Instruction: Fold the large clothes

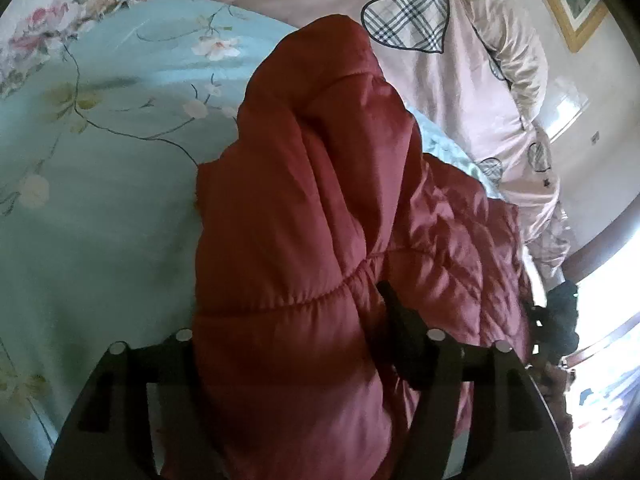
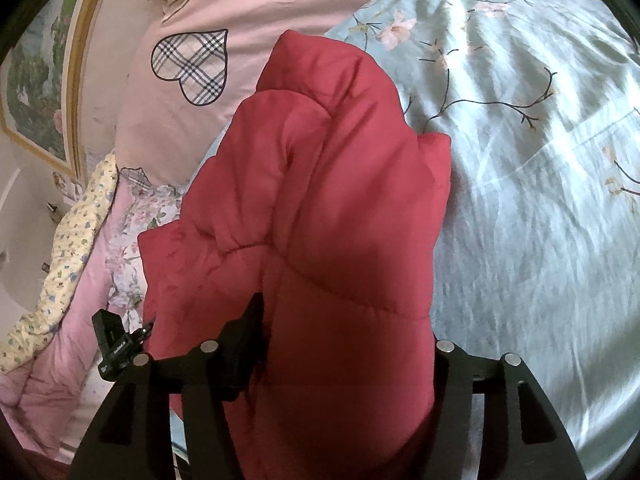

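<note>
Jacket: a red quilted padded jacket (image 1: 320, 216) lies bunched on the bed, one puffy fold stacked over another, running from both cameras toward the pillows. In the right wrist view the same jacket (image 2: 320, 208) fills the middle of the picture.
Where it lies: on the pale blue floral sheet (image 1: 100, 184), its far end near the pink pillow (image 1: 452, 92).
Left gripper: the left gripper (image 1: 296, 320) has the jacket's near edge between its fingers. Only one black finger (image 1: 400, 328) shows, lying against the fabric on the right; the other is hidden under the cloth. Whether the pads press or stand loose cannot be told.
Right gripper: the right gripper (image 2: 348, 328) likewise straddles the jacket. One black finger (image 2: 248, 336) shows at the left of the fold, the other is covered. Its grip cannot be told either.
Other gripper seen: in the right wrist view a black part of the other gripper (image 2: 116, 344) pokes out beside the jacket, with small white lettering too small to read.
Bedding: the pink pillow carries plaid hearts (image 1: 408, 12) outlined in black; a flowered quilt (image 2: 132, 216) and a yellow speckled cloth (image 2: 68, 248) lie at the bed's edge.
Wall: a gold-framed picture (image 2: 44, 92) hangs behind the pillows.
Writing: none legible anywhere.
</note>
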A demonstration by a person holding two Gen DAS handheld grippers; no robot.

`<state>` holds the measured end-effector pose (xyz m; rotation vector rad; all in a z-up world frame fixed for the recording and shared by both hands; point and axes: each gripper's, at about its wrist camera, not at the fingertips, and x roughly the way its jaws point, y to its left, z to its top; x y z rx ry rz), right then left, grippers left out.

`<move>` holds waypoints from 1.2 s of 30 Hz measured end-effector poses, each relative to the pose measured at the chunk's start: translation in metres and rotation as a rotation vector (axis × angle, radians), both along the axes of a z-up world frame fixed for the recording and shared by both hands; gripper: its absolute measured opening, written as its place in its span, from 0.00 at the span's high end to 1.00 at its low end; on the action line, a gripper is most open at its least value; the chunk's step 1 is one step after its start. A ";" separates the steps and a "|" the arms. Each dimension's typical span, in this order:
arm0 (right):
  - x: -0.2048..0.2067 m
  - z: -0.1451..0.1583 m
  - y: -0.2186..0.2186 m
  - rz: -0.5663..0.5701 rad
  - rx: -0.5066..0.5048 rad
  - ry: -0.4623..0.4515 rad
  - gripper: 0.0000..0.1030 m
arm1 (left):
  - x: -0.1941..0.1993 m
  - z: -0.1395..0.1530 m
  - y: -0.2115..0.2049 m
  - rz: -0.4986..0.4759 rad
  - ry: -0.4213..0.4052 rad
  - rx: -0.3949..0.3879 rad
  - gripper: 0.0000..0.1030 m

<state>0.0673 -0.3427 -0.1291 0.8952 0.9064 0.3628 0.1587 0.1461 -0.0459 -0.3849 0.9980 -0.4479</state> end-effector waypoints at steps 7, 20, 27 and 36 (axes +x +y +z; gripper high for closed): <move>0.000 0.007 0.001 -0.019 -0.061 0.021 0.25 | -0.004 0.013 0.001 0.015 -0.018 0.045 0.29; -0.002 0.034 -0.002 -0.047 -0.262 0.003 0.15 | -0.005 0.036 0.011 0.100 -0.092 0.156 0.19; 0.015 0.046 -0.008 -0.081 -0.315 -0.004 0.13 | 0.017 0.055 0.007 0.088 -0.118 0.155 0.19; 0.069 0.074 -0.014 -0.087 -0.386 -0.042 0.13 | 0.062 0.075 -0.021 0.071 -0.160 0.174 0.19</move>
